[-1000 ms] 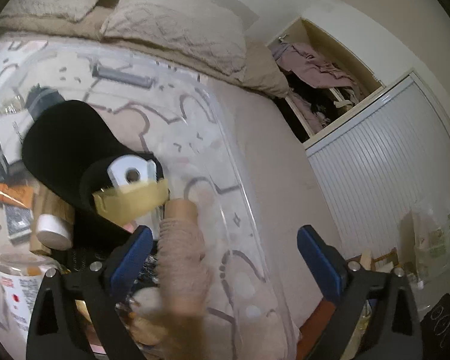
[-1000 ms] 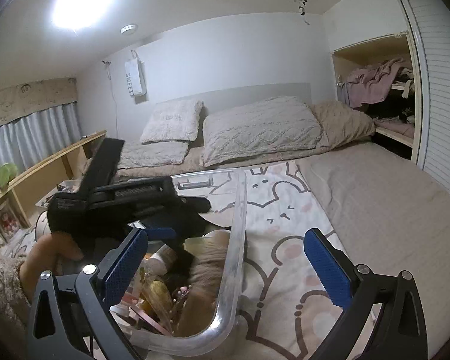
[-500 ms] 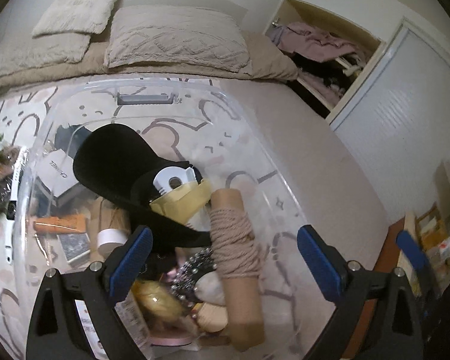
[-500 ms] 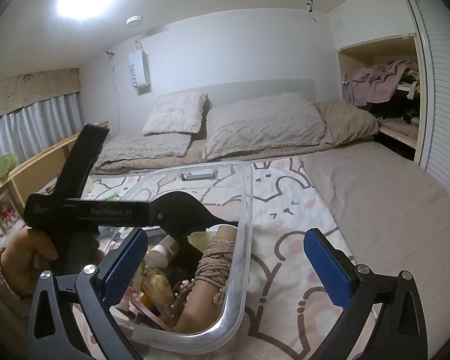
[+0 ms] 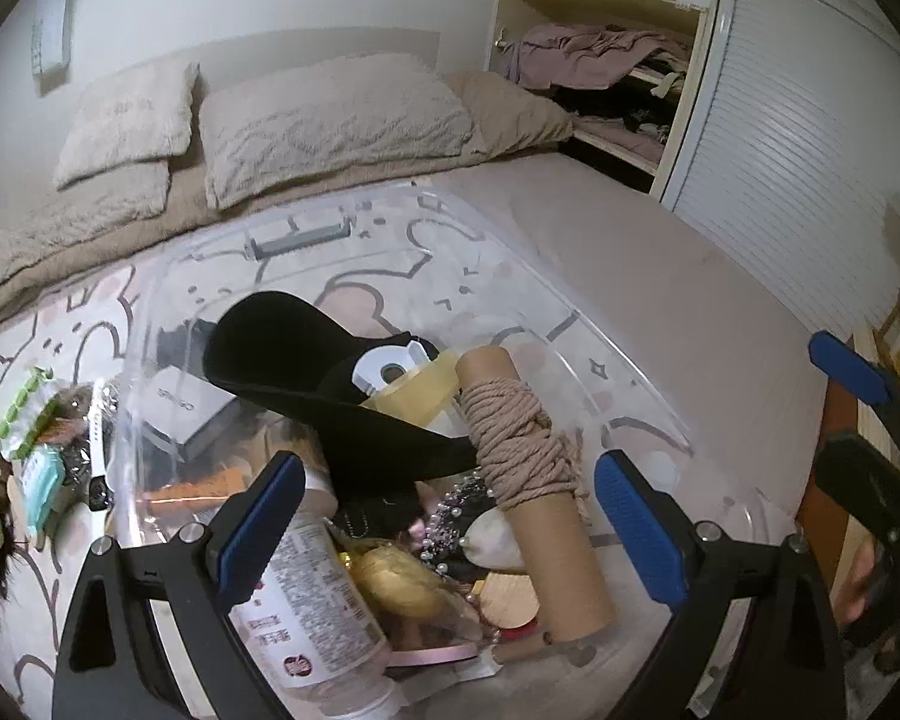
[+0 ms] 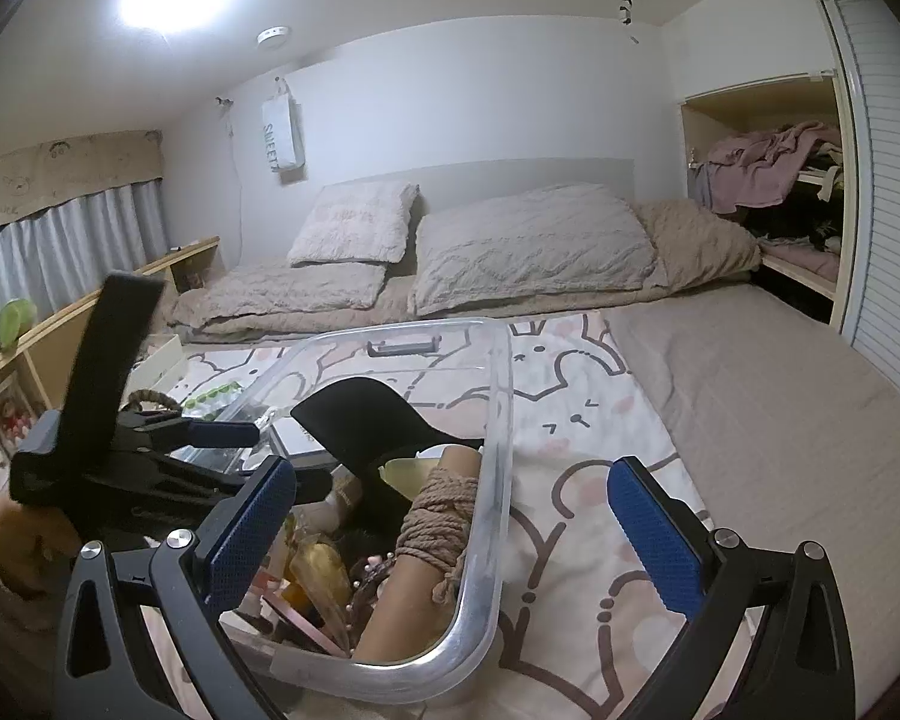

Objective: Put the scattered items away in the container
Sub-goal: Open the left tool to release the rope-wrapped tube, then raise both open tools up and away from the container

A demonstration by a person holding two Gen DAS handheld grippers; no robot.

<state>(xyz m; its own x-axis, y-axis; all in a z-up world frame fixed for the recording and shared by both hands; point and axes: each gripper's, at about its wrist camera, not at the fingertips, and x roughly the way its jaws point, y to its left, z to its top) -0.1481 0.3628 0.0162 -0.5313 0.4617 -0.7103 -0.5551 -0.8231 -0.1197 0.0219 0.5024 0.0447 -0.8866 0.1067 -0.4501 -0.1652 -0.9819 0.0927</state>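
A clear plastic container sits open on the bed's bunny-print blanket, crammed with items: a black cap, a tilted cardboard tube wound with beige cord along its right wall, and a bottle at its near edge.

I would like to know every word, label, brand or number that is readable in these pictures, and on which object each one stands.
"SWEET": printed vertically on the white hanging pouch on the wall above the bed.
White box inside the clear container: a printed word, seen upside down, too blurred to read.
Plastic bottle in the container: red and grey label print, too small to read.
Green packets beside the container: no readable text.
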